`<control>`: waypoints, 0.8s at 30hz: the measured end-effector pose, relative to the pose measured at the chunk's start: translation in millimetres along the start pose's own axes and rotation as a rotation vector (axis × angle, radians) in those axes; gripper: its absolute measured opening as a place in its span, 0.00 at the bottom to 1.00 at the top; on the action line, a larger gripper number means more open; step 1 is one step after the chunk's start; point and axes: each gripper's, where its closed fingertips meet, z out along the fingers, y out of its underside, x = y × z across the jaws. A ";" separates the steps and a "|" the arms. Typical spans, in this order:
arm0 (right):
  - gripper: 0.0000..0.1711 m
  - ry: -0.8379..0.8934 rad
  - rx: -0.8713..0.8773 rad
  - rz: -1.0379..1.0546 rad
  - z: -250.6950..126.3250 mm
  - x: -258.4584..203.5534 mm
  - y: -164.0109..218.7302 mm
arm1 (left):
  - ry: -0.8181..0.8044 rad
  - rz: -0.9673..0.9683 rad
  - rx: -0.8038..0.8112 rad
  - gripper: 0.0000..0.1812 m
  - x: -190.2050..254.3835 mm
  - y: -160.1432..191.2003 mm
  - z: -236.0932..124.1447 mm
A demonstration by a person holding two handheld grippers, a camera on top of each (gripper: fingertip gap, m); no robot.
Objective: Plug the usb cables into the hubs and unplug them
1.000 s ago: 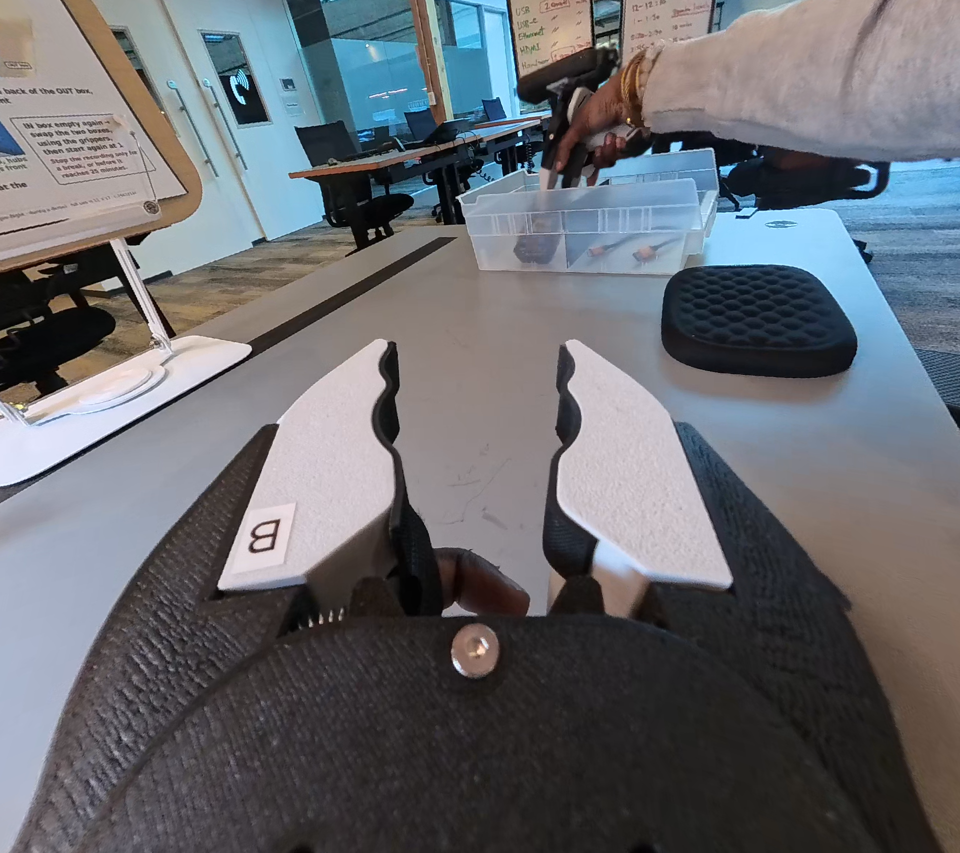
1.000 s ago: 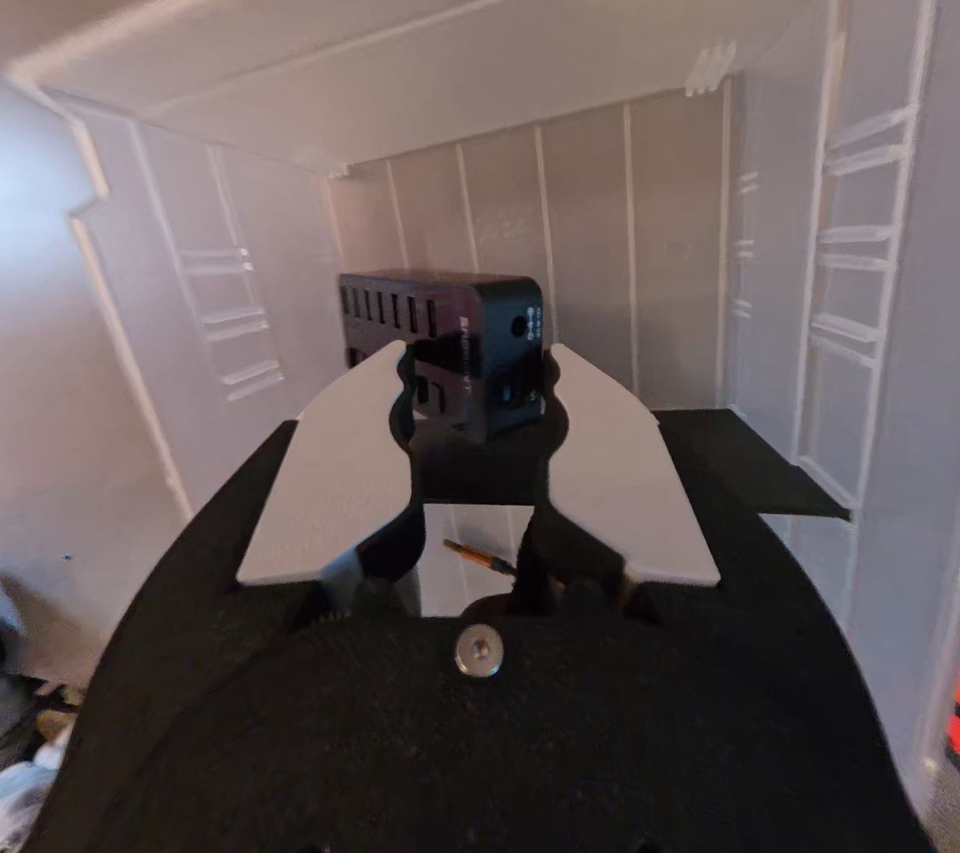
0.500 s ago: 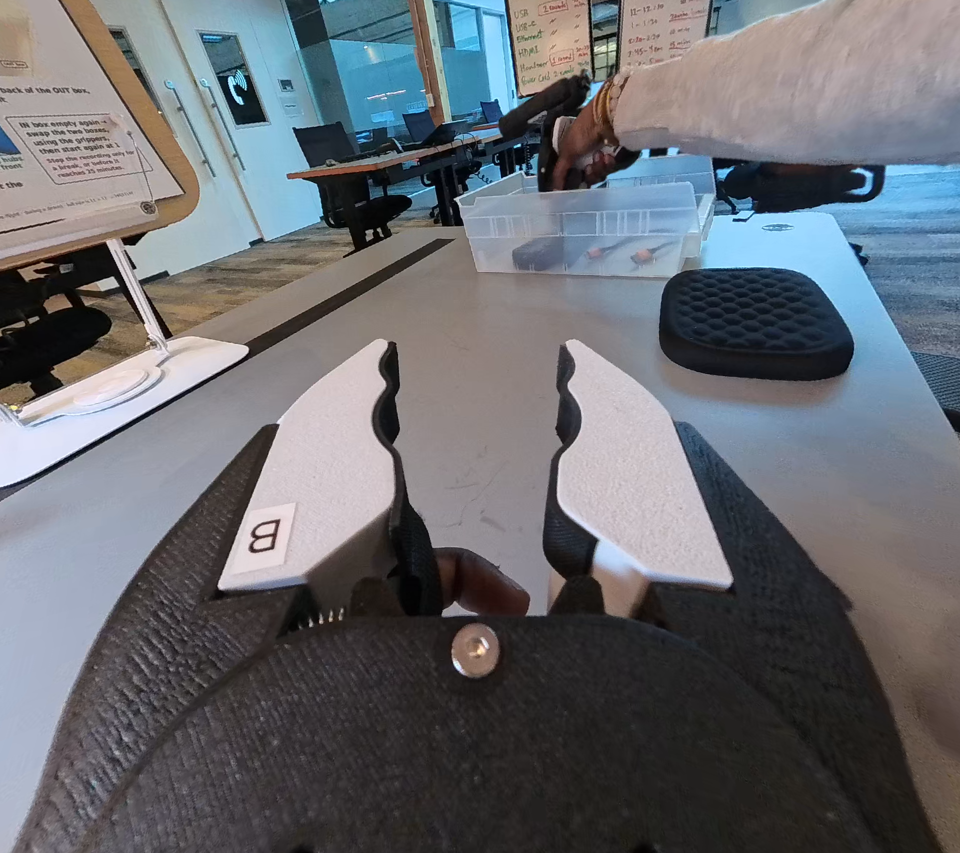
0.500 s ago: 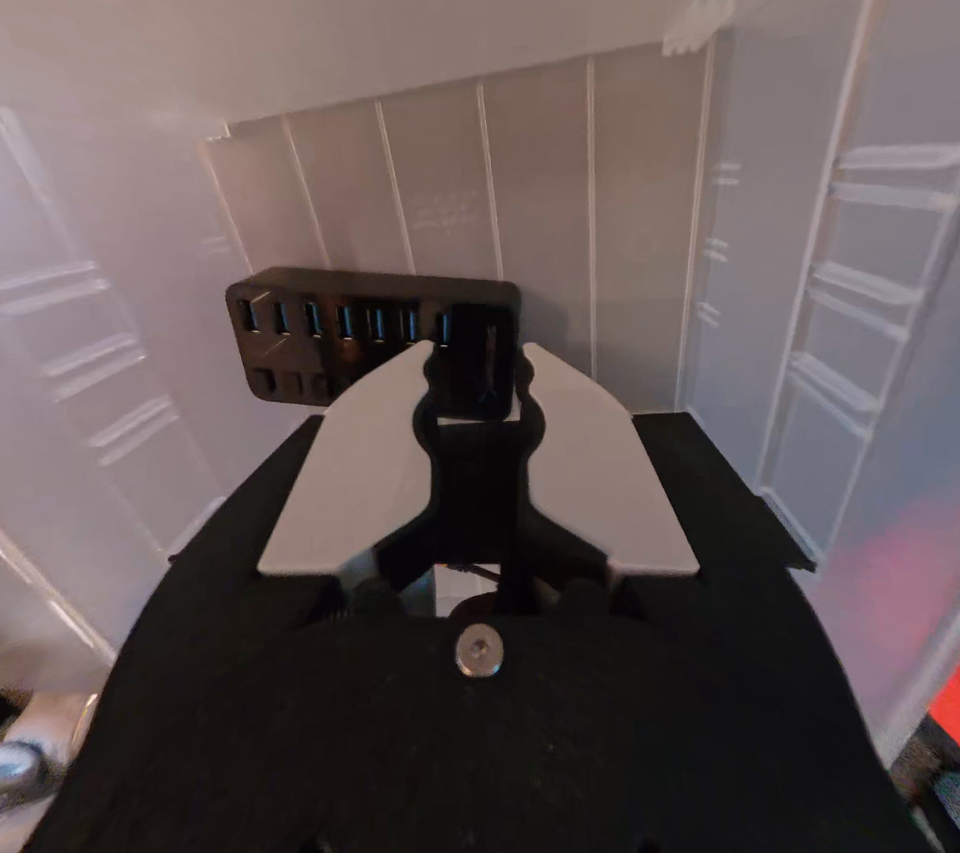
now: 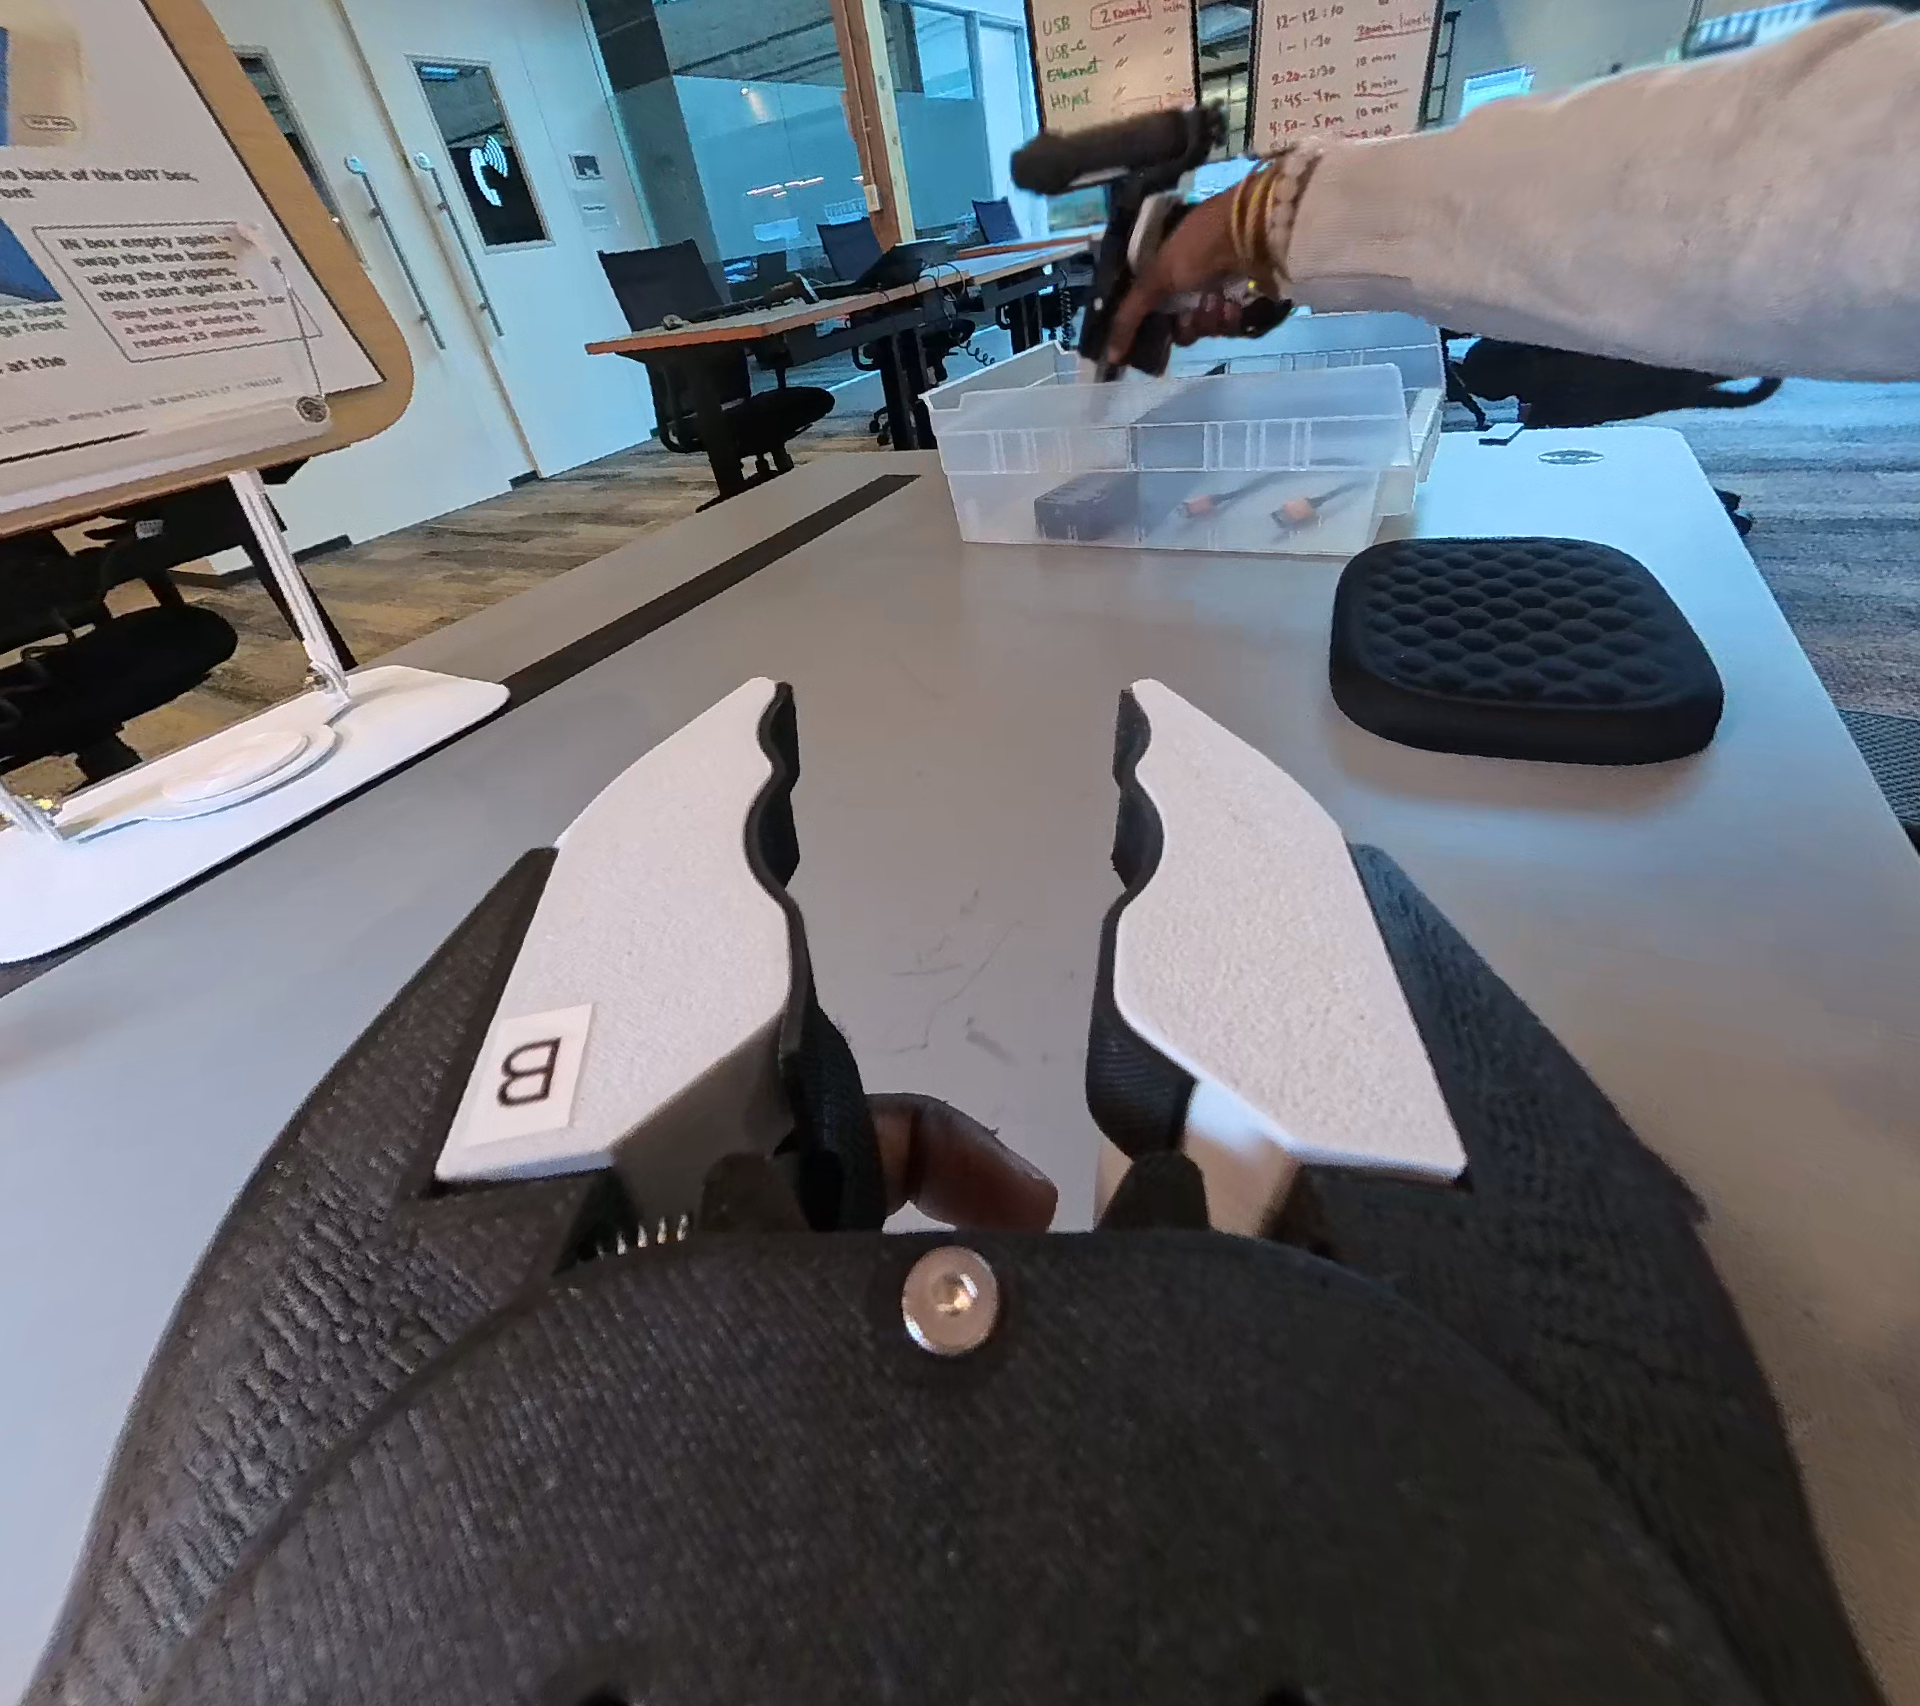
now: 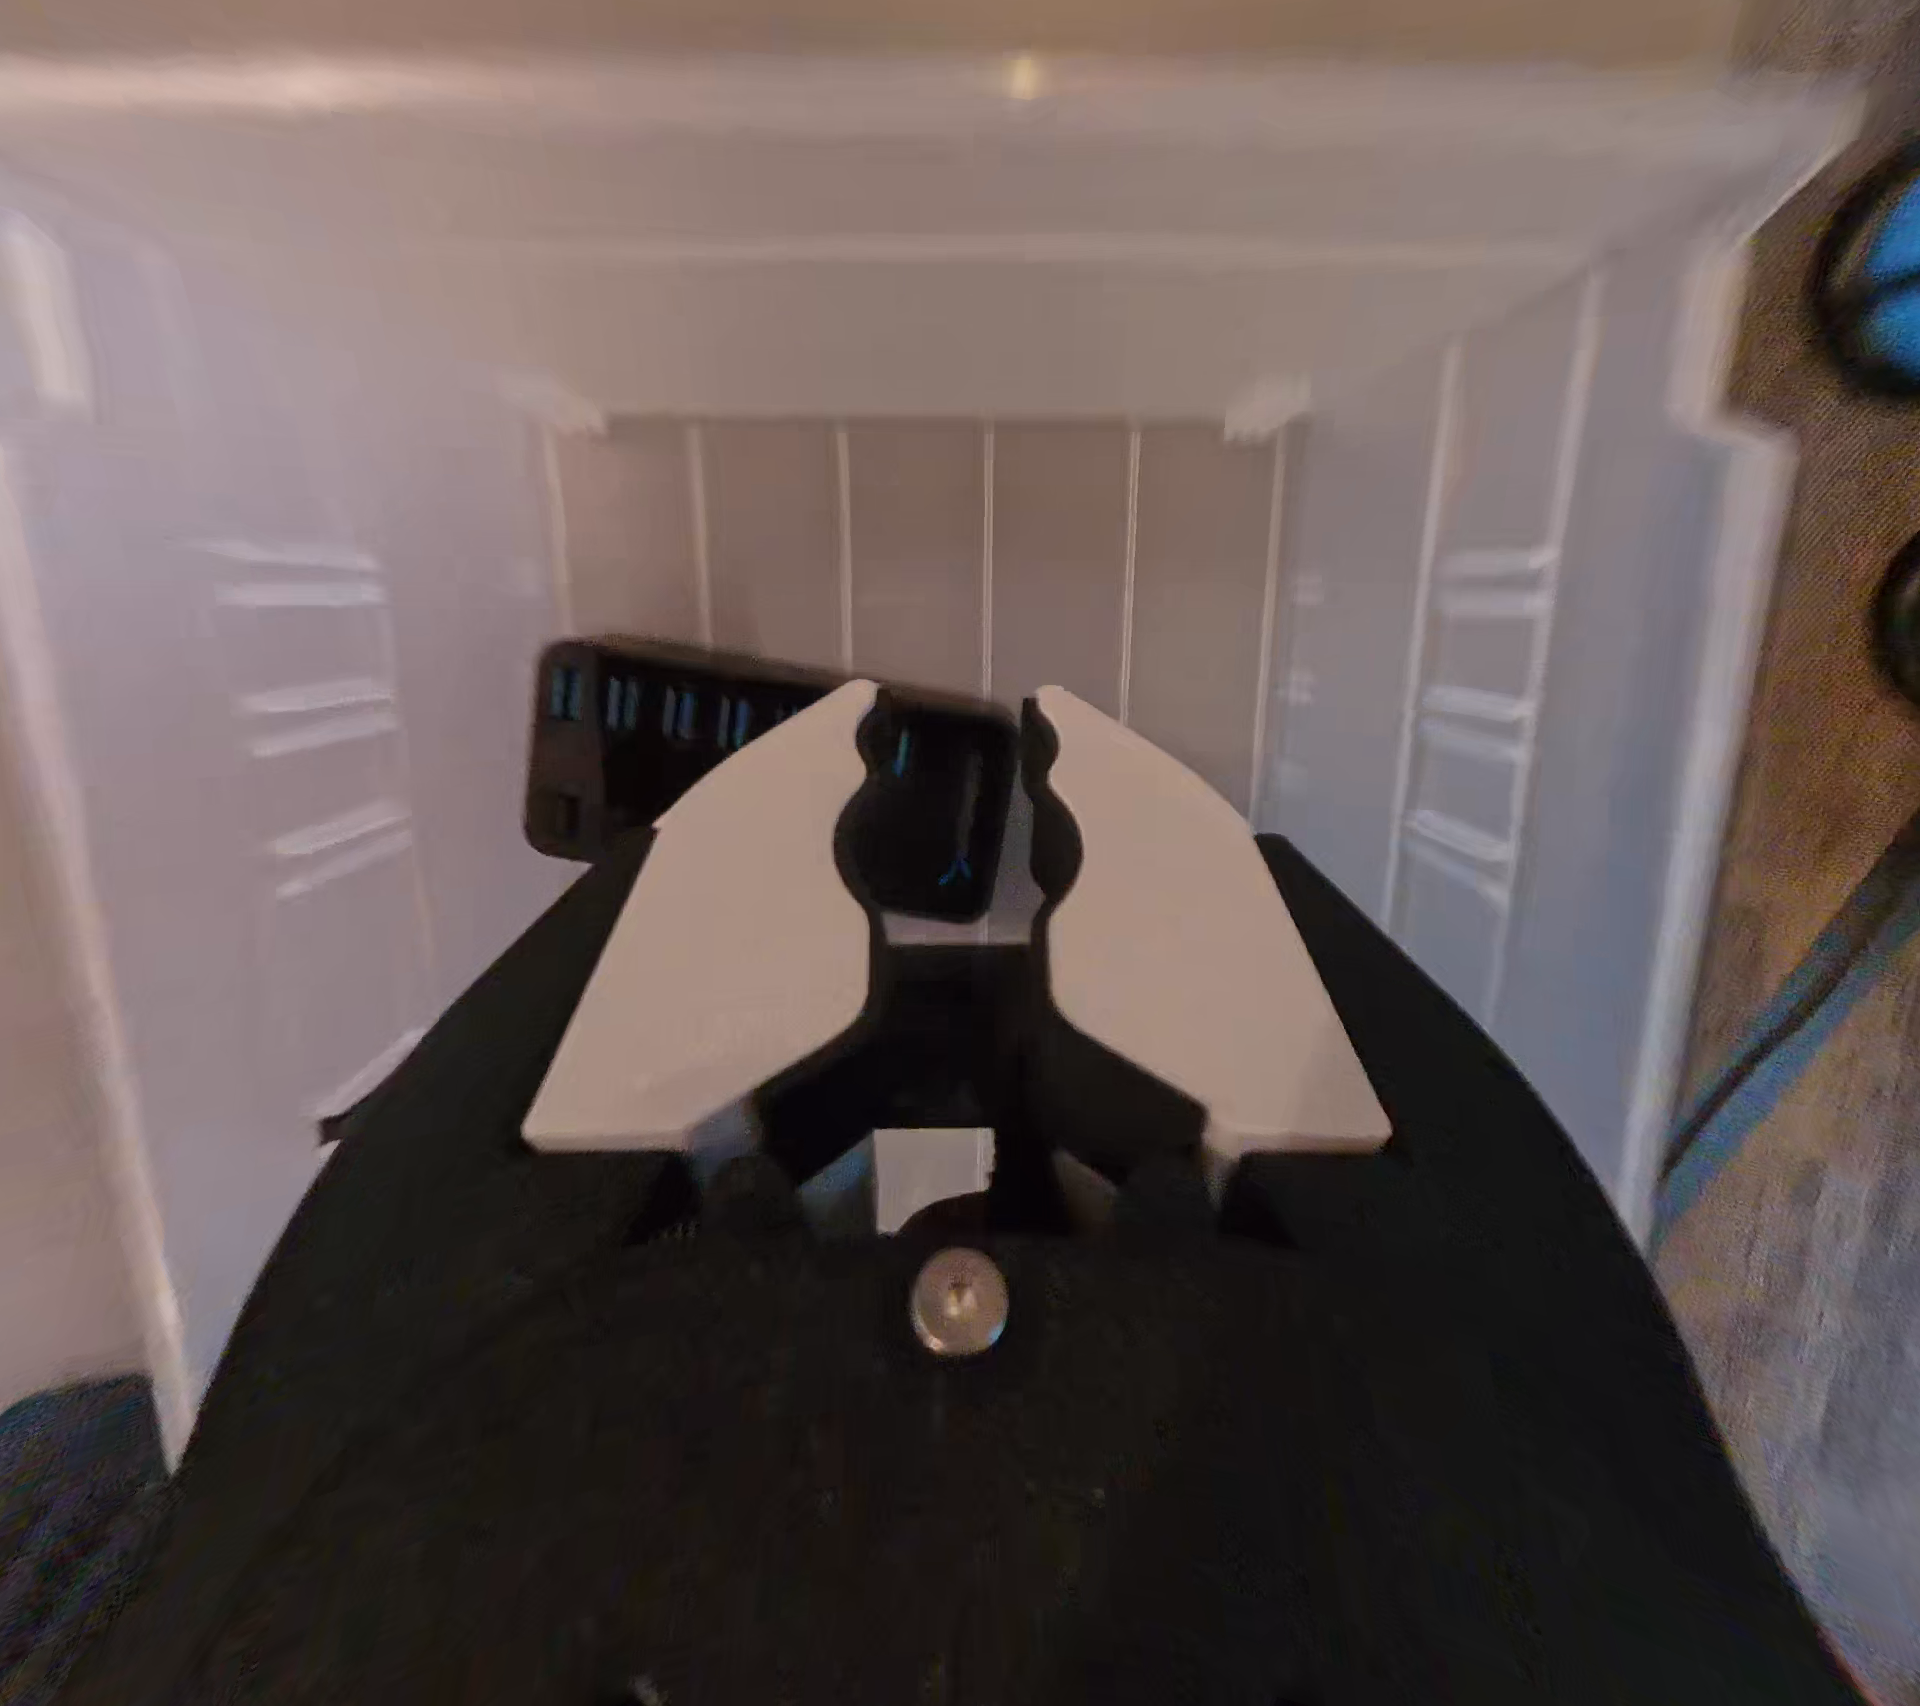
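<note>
Grey surface (image 5: pixel 1039 669) fills the lower half of the left wrist view, with an office of desks and glass walls behind it. Nearest the camera, the left tool (image 5: pixel 951 700) hovers low over it with its white fingers spread and nothing between them; a small lettered sticker (image 5: pixel 525 1074) sits on the left finger. At left centre stands a white-based sign (image 5: pixel 156 202) bearing printed instructions. At right centre lies a black honeycomb pad (image 5: pixel 1522 648). Beyond it, upper centre, is a clear bin (image 5: pixel 1174 451) holding a black hub (image 5: pixel 1081 505) and two orange-tipped cables (image 5: pixel 1262 503). A grey sleeve (image 5: pixel 1621 254) reaches in from the upper right, its hand (image 5: pixel 1184 285) holding the right tool (image 5: pixel 1101 373) tip-down at the bin's rim. Two handwritten whiteboards (image 5: pixel 1236 15) stand behind.

In the right wrist view, blurred, the right tool (image 6: pixel 951 700) points down into the ribbed bin (image 6: pixel 935 285). Its fingers are narrowed onto the right end of the hub (image 6: pixel 665 752), whose row of blue ports runs off to the left at frame centre. Whether the pads press the hub cannot be told.
</note>
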 end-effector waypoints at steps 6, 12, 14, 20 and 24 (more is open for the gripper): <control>0.30 -0.054 0.474 -0.166 -90.5 -65.9 -18.4 | -0.052 -0.014 0.009 0.33 -9.7 -1.9 -2.9; 0.46 -0.196 0.753 -0.207 -158.1 -157.4 82.5 | -0.103 -0.070 0.063 0.34 -22.2 -8.7 -6.1; 0.49 -0.260 0.899 -0.218 -173.6 -194.5 113.9 | -0.112 -0.060 0.063 0.37 -23.8 -8.2 -6.1; 0.85 -0.288 1.141 -0.369 -161.4 -287.1 139.7 | -0.125 -0.009 0.057 0.45 -24.0 -10.4 -7.9; 0.85 -0.201 1.174 -0.360 -126.7 -310.6 133.1 | -0.148 0.039 0.077 0.47 -26.7 -27.3 -19.2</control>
